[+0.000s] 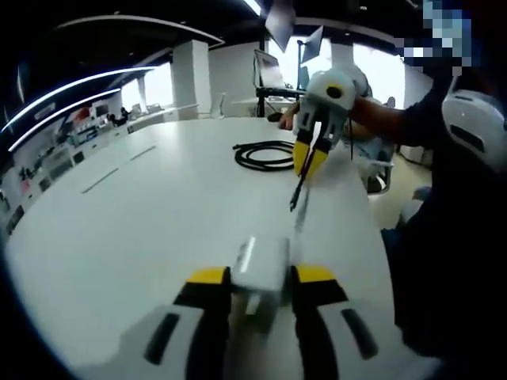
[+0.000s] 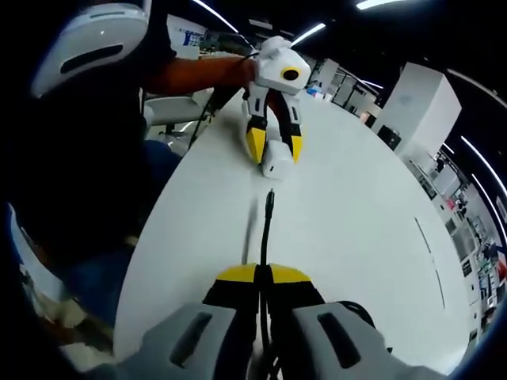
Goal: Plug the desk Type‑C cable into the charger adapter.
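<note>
- The white charger adapter [image 1: 261, 265] sits pinched between the yellow-tipped jaws of the left claw [image 1: 261, 279], held low over the white surface [image 1: 158, 214].
- From the right gripper view, there's that same charger adapter [image 2: 277, 165] gripped at the tips of the left claw [image 2: 274, 150], its free face turned toward the cable end.
- The black Type-C cable [image 2: 264, 237] runs straight out from the right claw [image 2: 262, 277], whose jaws are pressed onto it; the plug end [image 2: 270, 195] points at the adapter and is near it, not touching.
- In the left gripper view, the right claw [image 1: 309, 162] comes in from above, clamping the cable [image 1: 299, 190] so that its tip hangs down toward the adapter, a clear gap between them.
- Behind the right claw, the remaining cable lies in a loose black coil [image 1: 264, 154] on the surface.
- A person's forearm [image 2: 202, 73] reaches to the left claw, a dark-clothed body [image 1: 447, 237] stands at the surface's edge.
- Farther back: a laptop on a stand [image 1: 269, 71] at the far end of the surface, white pillars [image 2: 418, 107] and ceiling light strips [image 1: 71, 87] around an open office.
</note>
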A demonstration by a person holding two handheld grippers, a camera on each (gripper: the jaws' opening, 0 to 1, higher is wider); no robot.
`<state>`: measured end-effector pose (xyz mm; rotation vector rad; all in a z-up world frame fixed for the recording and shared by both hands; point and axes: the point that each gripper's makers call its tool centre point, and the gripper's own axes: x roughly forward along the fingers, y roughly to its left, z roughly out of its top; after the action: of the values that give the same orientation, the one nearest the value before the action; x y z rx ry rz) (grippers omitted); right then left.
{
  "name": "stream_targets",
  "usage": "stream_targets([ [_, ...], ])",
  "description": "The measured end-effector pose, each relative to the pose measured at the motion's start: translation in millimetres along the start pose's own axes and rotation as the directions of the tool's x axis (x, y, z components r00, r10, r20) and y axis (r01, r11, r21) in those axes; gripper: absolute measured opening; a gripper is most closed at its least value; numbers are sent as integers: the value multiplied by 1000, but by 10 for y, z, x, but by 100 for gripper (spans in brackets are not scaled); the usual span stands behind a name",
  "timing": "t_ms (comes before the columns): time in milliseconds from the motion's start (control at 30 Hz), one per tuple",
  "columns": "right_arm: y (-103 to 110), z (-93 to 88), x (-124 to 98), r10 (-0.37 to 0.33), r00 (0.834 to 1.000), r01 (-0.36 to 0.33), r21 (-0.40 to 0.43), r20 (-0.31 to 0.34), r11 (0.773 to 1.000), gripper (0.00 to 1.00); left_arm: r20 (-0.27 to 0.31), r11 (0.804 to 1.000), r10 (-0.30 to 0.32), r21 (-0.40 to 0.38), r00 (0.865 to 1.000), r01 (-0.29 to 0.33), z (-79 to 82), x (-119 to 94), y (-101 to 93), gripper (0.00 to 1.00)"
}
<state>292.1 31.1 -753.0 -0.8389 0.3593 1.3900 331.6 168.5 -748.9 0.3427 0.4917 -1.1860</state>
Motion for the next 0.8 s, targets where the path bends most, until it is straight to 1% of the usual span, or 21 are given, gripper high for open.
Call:
stream_targets([
  [300,-13,19,35,8,1000,-8,-3,1,1000,2,9,1000,-25,2,1000,25,6,9,-10,27],
  [800,-23,33,87,20,1000,-20,-7,0,1000,2,0,998,-57,21,998,57,18,25,2,26],
])
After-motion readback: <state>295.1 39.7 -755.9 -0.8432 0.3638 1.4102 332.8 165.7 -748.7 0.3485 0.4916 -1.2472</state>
